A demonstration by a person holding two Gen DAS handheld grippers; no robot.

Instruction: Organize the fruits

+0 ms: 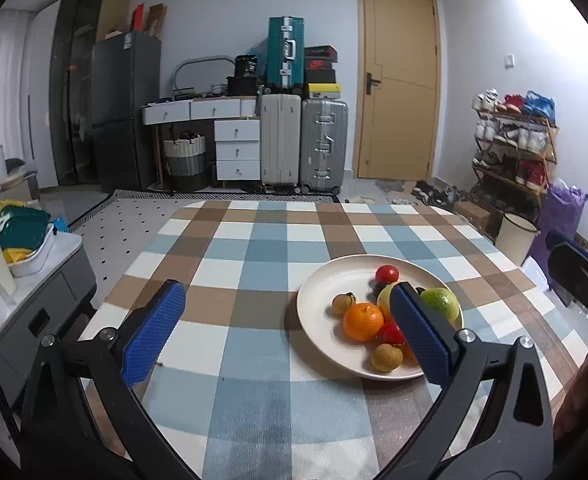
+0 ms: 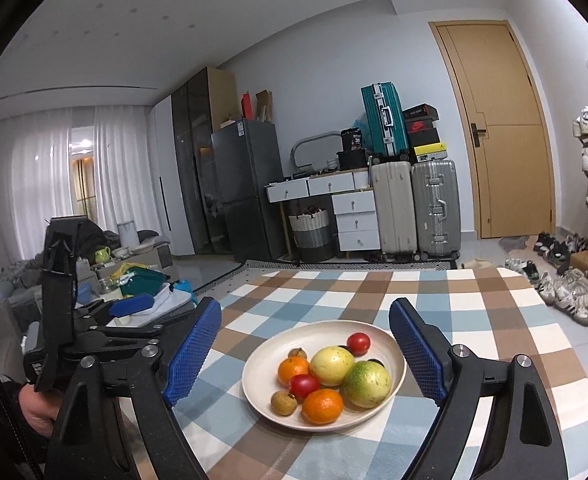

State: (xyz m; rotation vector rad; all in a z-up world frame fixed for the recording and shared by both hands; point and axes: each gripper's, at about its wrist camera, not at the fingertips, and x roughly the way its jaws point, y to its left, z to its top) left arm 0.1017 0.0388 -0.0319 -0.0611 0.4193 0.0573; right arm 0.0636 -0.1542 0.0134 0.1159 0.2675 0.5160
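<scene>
Sitting level: round plate [image 2: 390,344], fruits [image 2: 331,365] piled, no long axis.

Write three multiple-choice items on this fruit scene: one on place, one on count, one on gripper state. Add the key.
1. Where do the fruits lie?
A. on the round cream plate
B. on the bare checked tablecloth
C. in a basket

2. How many orange mandarins are on the plate?
A. none
B. two
C. five

3. How does the right gripper stand?
A. shut on a fruit
B. open, holding nothing
C. shut, empty

Key: 1 A, all fruit sits inside the rim; 2 B, one mandarin behind, one in front; 3 B, blue pads stand wide apart.
</scene>
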